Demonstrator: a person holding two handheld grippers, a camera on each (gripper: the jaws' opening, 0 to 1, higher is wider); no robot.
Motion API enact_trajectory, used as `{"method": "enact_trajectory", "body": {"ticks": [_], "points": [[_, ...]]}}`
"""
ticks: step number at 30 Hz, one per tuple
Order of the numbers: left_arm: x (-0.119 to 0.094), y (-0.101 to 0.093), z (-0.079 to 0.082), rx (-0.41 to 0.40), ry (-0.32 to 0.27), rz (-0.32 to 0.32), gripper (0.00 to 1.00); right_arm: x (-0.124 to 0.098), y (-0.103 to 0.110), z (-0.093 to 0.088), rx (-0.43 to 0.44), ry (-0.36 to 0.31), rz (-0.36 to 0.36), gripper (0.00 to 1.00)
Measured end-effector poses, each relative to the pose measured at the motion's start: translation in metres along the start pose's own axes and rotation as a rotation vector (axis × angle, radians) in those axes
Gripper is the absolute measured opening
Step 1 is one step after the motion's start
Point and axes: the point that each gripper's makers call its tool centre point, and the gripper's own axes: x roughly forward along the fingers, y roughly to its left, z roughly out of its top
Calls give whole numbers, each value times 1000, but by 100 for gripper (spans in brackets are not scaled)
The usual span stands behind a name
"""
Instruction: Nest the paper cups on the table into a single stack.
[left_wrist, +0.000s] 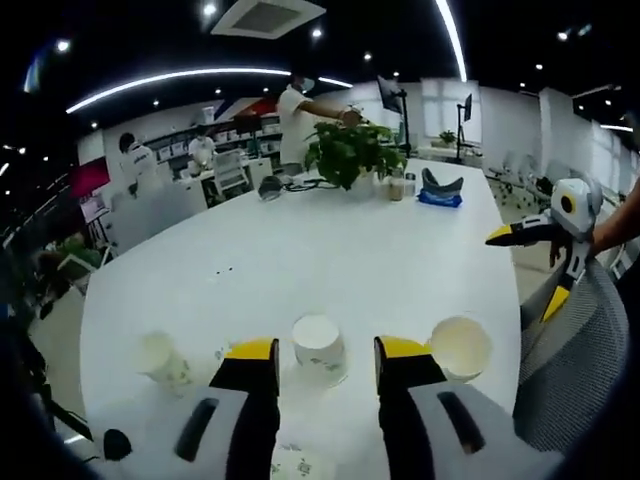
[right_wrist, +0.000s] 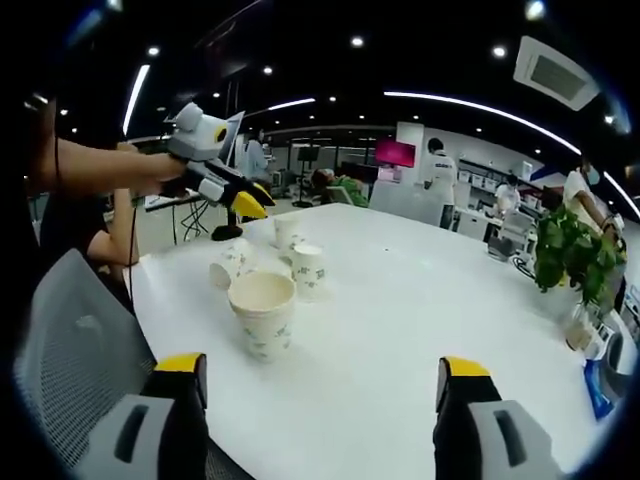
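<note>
My left tongs stood spread around an upright cup on the white surface; my right tongs gaped empty (a fallen cup lay half-hidden).

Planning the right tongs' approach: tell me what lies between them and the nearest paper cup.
In the right gripper view, only bare white table lies between the open right tongs and the nearest upright paper cup; nothing stands in that stretch.

Both cams low – shared table
</note>
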Motion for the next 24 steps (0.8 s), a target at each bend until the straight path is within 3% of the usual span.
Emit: {"method": "enact_trajectory", "body": {"ticks": [15, 24], "points": [[5, 95, -6, -69, -17, 171, 45, 0, 1, 1, 27, 0, 5, 97], [20, 123, -6, -46, 6, 192, 46, 1, 0, -2, 25, 10, 1, 97]]}}
